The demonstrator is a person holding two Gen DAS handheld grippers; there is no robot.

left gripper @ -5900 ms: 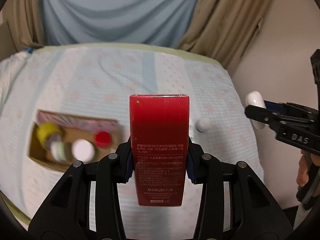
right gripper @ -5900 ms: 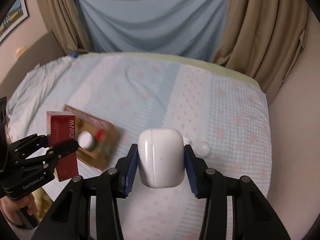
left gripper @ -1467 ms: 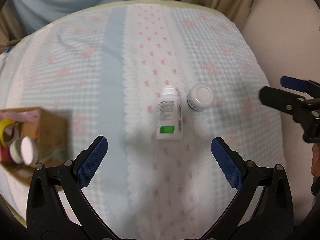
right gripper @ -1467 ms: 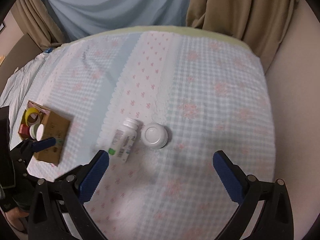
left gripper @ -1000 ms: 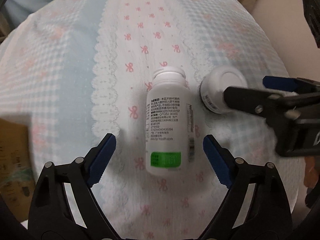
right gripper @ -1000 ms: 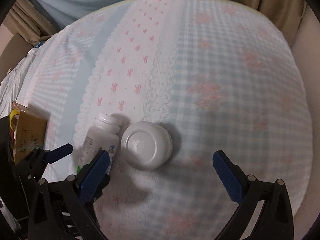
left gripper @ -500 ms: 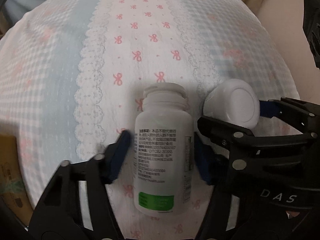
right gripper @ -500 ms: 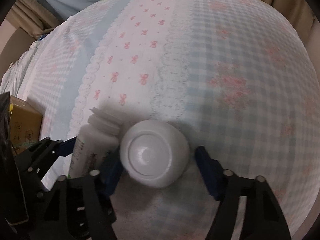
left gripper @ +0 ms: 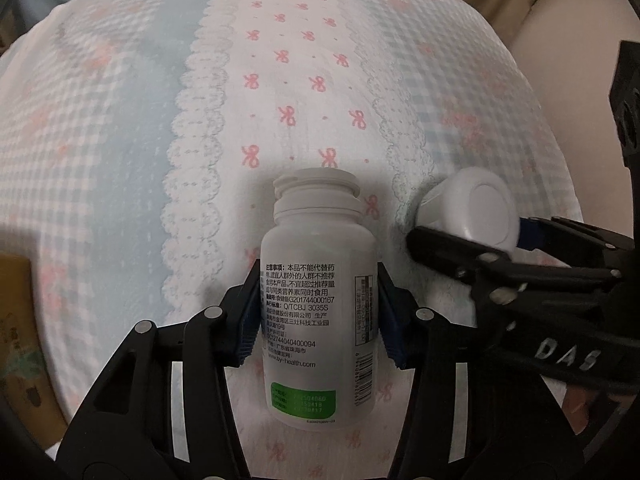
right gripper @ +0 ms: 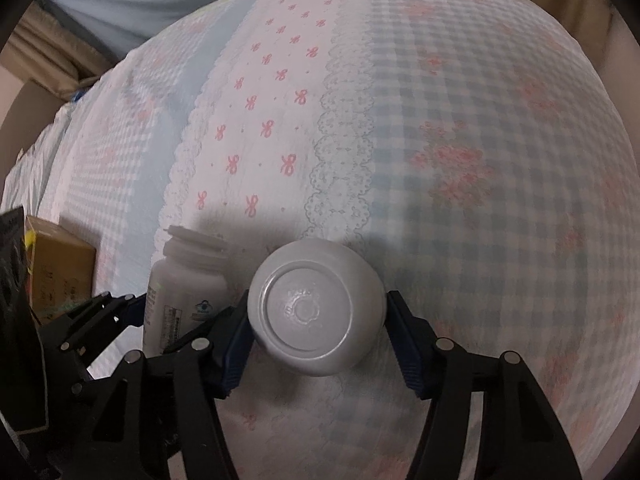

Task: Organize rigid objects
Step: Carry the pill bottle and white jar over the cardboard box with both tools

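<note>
A white pill bottle (left gripper: 318, 304) with a green label lies on the patterned bedspread, cap end away from me. My left gripper (left gripper: 318, 314) is shut on its body. A round white jar (right gripper: 316, 312) stands beside it on the right, and my right gripper (right gripper: 318, 326) is shut on it, blue pads against both sides. The jar (left gripper: 476, 210) and the right gripper also show at the right of the left wrist view. The bottle (right gripper: 186, 280) and left gripper show at the left of the right wrist view.
A cardboard box (right gripper: 56, 268) sits at the left on the bed, also at the left edge of the left wrist view (left gripper: 16, 332). The bedspread (left gripper: 280, 80) stretches away toward curtains. A beige wall runs along the bed's right side.
Both grippers were open above the bottle and jar a second ago. They came down and closed, the left on the bottle and the right on the jar.
</note>
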